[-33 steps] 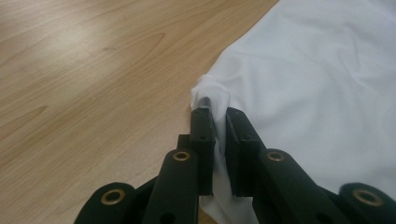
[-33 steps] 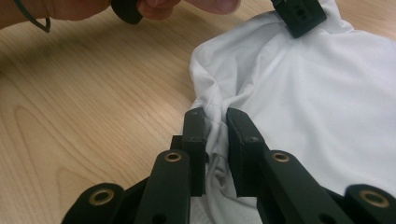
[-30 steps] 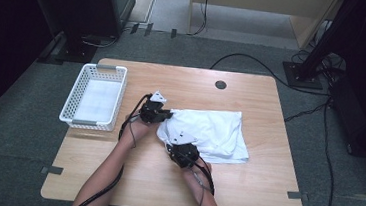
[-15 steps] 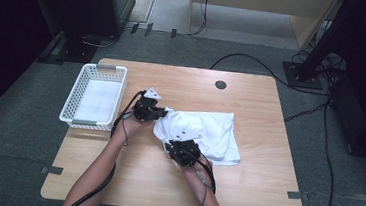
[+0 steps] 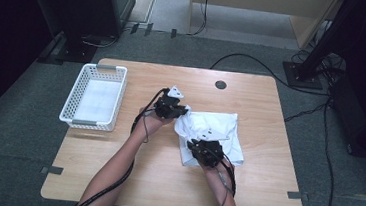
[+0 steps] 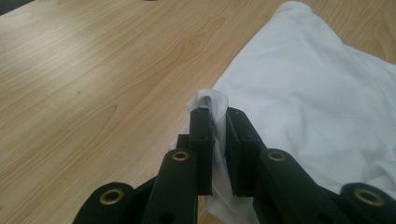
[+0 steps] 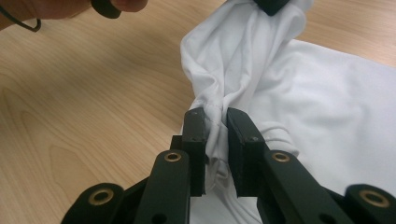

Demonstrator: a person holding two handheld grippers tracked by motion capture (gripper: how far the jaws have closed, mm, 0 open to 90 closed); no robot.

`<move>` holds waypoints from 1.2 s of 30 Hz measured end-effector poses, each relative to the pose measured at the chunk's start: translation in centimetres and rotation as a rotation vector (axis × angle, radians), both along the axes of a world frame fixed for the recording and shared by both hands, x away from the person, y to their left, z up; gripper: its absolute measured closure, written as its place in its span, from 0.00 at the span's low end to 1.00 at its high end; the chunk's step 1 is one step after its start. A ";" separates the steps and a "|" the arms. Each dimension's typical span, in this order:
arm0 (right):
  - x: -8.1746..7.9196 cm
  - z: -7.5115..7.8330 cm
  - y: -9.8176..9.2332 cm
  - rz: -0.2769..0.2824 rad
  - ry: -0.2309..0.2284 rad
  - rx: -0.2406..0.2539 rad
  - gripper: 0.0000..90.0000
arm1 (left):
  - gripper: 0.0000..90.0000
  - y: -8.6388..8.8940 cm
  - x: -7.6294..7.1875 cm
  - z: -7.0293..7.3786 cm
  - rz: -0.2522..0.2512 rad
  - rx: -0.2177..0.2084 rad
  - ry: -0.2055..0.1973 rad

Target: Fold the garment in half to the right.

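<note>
i count one white cloth (image 5: pixel 218 131), one white mesh basket (image 5: pixel 94 97) and two grippers on the wooden surface (image 5: pixel 263 190). the cloth lies right of centre on the surface, well apart from the basket, which stands at the left edge. my left gripper (image 5: pixel 176 111) is clenched on the cloth's upper left corner; in the left gripper view a small fold of the cloth (image 6: pixel 212 100) pokes up between the two black jaws, which press on it from both sides. my right gripper (image 5: pixel 202 145) is clenched on the cloth's lower left part; in the right gripper view a bunched twist of fabric (image 7: pixel 215 121) is pinched between the jaws.

the edge running between the two grippers is gathered into wrinkles, so i cannot make out its true outline. the right gripper and hand cover the cloth's near left corner in the high view. the top of the right gripper view cuts off the left gripper (image 7: pixel 273 5) and the hand (image 7: pixel 56 7) that carries it. the inside of the basket reads as plain white, and i cannot tell whether anything lies in it.

the cloth is roughly squarish, so its long axis is hard to call; its flat part spreads to the right, away from both grippers, and the pinched edge runs from near me to far.
</note>
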State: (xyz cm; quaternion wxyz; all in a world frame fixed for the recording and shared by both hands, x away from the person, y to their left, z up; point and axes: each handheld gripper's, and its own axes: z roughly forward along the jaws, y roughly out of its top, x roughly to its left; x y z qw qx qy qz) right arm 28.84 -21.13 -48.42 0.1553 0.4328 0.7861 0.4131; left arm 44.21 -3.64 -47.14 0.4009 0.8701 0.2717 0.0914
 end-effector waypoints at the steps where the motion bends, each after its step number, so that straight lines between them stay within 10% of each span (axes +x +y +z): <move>1: 0.0 0.0 -0.3 -0.011 -0.001 -0.005 0.88 | 0.93 -0.2 0.1 -0.1 -0.003 0.000 0.001; 21: 0.1 -2.4 -1.6 -0.066 0.015 -0.103 0.88 | 0.93 -1.9 0.4 -3.4 -0.030 0.025 0.019; 36: 0.1 -2.4 2.7 0.032 0.023 -0.077 0.88 | 0.93 2.7 -0.2 -3.3 -0.003 0.032 0.034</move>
